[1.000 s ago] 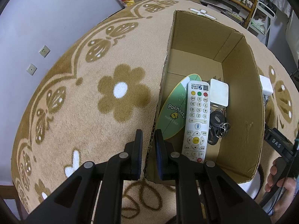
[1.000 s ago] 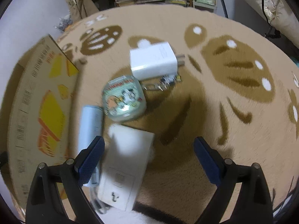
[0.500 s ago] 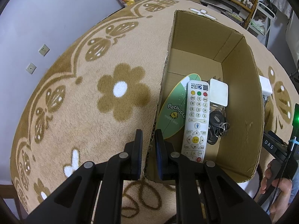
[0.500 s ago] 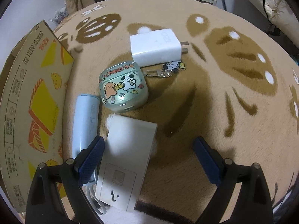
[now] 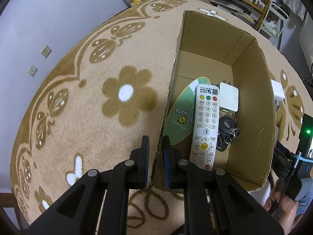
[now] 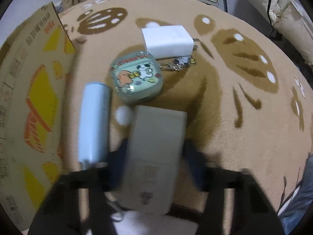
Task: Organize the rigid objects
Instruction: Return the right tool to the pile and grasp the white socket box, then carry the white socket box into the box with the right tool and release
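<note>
Right wrist: right gripper [image 6: 154,156] fingers, just closing, straddle the white box [image 6: 154,156]; grip unclear.

Box [image 5: 252,90] is standing on the rug [image 5: 82,105]. Inside it, the remote [image 5: 205,125] is lying on the fan [image 5: 182,117], with the pad [image 5: 228,98] and keys [image 5: 227,131] lying to its right. Right of the box, on the rug: the tube [image 6: 93,121] is lying nearest the box, the case [image 6: 137,76] behind it, the charger [image 6: 168,40] behind the case, the keyring [image 6: 176,63] just right of the case, and the card [image 6: 154,156] lying before the case.
</note>
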A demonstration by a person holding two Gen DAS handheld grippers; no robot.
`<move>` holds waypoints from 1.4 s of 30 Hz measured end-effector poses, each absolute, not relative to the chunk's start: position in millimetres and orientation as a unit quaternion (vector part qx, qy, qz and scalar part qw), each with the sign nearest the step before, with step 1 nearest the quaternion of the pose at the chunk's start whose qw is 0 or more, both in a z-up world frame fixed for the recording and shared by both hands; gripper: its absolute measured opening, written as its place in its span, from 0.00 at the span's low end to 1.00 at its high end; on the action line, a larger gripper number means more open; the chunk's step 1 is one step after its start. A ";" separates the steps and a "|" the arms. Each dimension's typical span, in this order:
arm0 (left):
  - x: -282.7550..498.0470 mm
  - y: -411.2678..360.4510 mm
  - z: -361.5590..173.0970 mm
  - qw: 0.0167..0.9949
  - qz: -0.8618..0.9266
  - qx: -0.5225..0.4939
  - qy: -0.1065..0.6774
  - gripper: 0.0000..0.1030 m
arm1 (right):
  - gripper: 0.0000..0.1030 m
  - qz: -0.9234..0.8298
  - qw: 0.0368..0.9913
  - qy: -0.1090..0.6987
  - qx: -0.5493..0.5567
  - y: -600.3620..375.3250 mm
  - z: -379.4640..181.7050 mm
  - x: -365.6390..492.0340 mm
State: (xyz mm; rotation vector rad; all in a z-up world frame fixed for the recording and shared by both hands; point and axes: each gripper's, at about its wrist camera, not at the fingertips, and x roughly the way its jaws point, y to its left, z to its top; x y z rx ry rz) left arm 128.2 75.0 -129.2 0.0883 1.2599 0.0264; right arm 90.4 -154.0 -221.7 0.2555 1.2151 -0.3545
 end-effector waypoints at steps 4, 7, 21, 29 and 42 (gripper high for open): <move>128.0 74.3 -129.3 0.807 0.013 0.044 0.589 0.13 | 0.50 -0.160 0.803 0.565 0.102 -148.6 -219.2 92.9; 127.9 73.9 -129.1 0.807 0.012 0.043 0.589 0.13 | 0.50 -0.155 0.809 0.555 0.114 -150.3 -207.6 90.6; 127.9 73.7 -129.7 0.807 0.014 0.050 0.589 0.12 | 0.50 -0.093 0.868 0.452 0.182 -162.1 -122.8 103.7; 128.2 72.7 -130.0 0.807 0.014 0.053 0.589 0.12 | 0.50 -0.045 0.888 0.420 0.182 -145.9 -95.5 103.3; 128.8 70.8 -129.8 0.806 0.016 0.056 0.589 0.12 | 0.50 0.039 0.908 0.384 0.165 -103.4 -69.4 111.8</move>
